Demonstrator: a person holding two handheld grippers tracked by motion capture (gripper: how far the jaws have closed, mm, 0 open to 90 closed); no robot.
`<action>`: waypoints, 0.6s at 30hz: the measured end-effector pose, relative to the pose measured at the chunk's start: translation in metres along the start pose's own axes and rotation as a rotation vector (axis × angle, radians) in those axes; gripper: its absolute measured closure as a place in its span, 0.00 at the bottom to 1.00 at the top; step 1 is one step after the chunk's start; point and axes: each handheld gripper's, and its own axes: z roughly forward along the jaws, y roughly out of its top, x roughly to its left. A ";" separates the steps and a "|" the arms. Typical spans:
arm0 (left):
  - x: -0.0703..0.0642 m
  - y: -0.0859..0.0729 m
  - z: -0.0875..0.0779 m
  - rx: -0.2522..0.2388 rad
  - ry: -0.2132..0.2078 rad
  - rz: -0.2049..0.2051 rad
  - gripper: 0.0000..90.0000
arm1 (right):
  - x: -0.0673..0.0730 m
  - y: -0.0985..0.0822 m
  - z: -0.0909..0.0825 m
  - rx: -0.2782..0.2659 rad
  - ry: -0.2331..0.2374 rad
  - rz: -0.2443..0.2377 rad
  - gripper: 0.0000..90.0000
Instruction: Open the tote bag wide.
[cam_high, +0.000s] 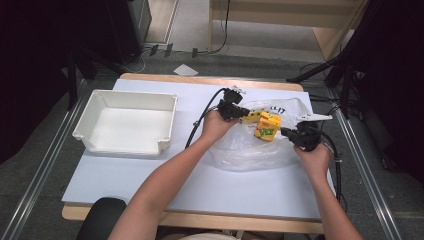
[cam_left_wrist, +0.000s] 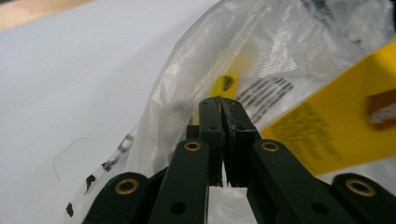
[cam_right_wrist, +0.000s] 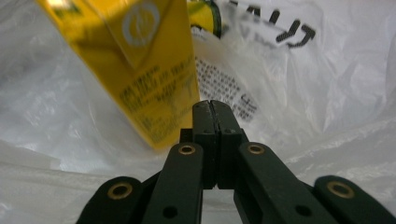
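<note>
left claw (cam_high: 242, 112) is pinched shut on the clear plastic bag's (cam_high: 250, 150) far-left edge, right claw (cam_high: 286, 132) clamped on its right side. yellow box (cam_high: 267, 126) sits between them inside the bag on the counter (cam_high: 150, 175), a bit nearer the right one, white bin (cam_high: 125, 122) off to the left.

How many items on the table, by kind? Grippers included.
White bin: 1
Clear plastic bag: 1
Yellow cartons in the bag: 2, as far as the high view shows; the second lies partly behind the first
Grippers: 2, left gripper and right gripper, both shut at the bag
Total: 6
</note>
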 end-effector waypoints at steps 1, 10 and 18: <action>0.001 -0.002 0.005 0.006 0.004 0.004 0.99 | 0.000 -0.004 0.002 0.006 -0.002 -0.002 1.00; 0.005 -0.006 0.032 0.031 0.053 0.007 0.99 | -0.009 -0.029 0.008 0.057 -0.021 0.008 1.00; 0.026 -0.003 0.036 0.064 0.164 -0.014 1.00 | -0.023 -0.053 -0.013 0.041 -0.022 0.024 1.00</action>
